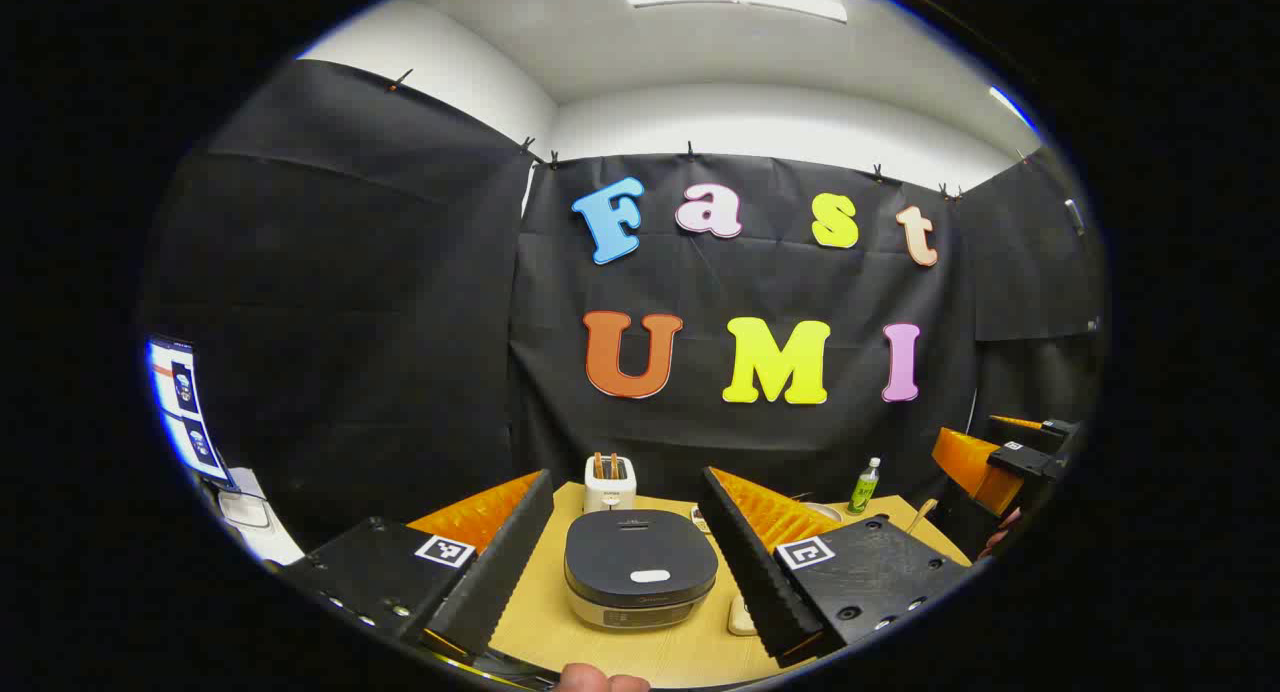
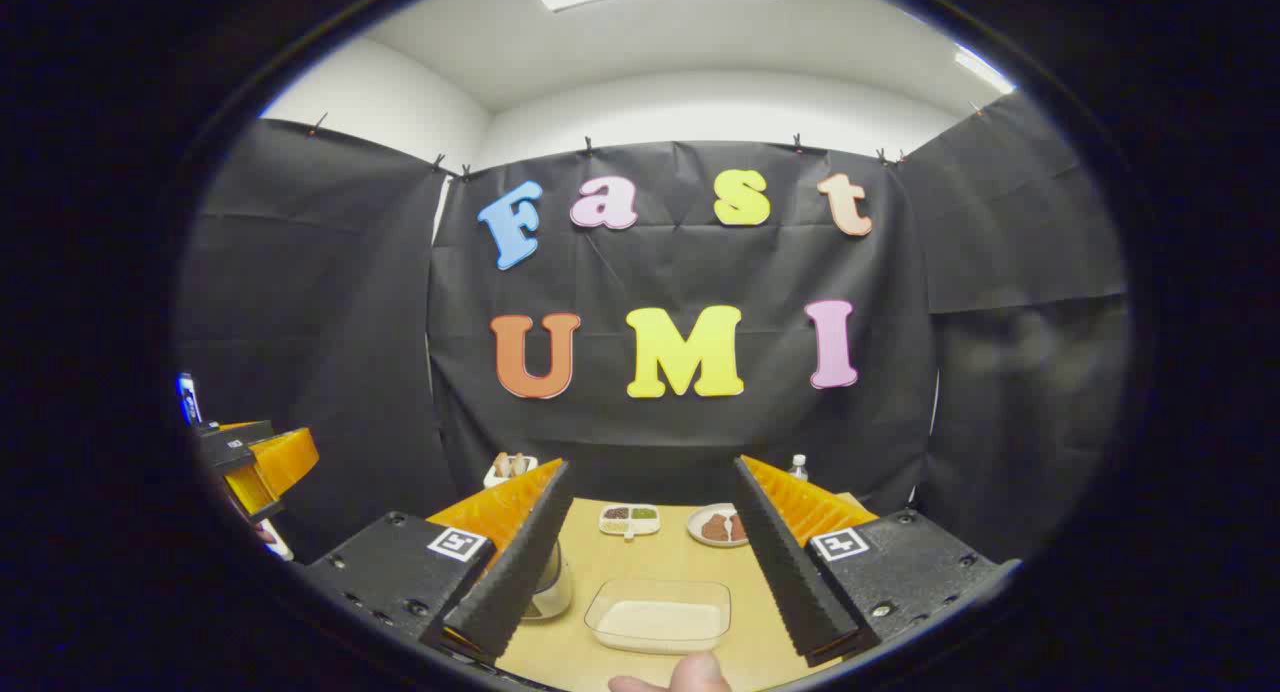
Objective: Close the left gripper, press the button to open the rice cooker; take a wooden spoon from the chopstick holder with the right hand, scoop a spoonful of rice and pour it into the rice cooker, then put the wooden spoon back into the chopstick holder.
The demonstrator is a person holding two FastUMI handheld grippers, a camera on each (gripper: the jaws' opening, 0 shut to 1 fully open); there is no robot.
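The rice cooker (image 1: 640, 567) stands on the wooden table (image 1: 540, 622) with its dark lid down and a white button (image 1: 650, 576) on top. My left gripper (image 1: 628, 475) is open above the table's near edge, and the cooker shows between its fingers, farther off. My right gripper (image 2: 653, 462) is open too, holding nothing. Below it lies a clear tray of white rice (image 2: 660, 617). A wooden handle (image 1: 921, 515) sticks up at the table's right end. The right gripper (image 1: 1005, 457) also shows at the far right of the left gripper view.
A white toaster (image 1: 610, 482) with bread stands behind the cooker. A green bottle (image 1: 864, 487) is at the back right. A small divided dish (image 2: 628, 518) and a plate of brown food (image 2: 718, 527) sit beyond the rice tray. A pale round container (image 2: 552, 584) is half hidden by my finger.
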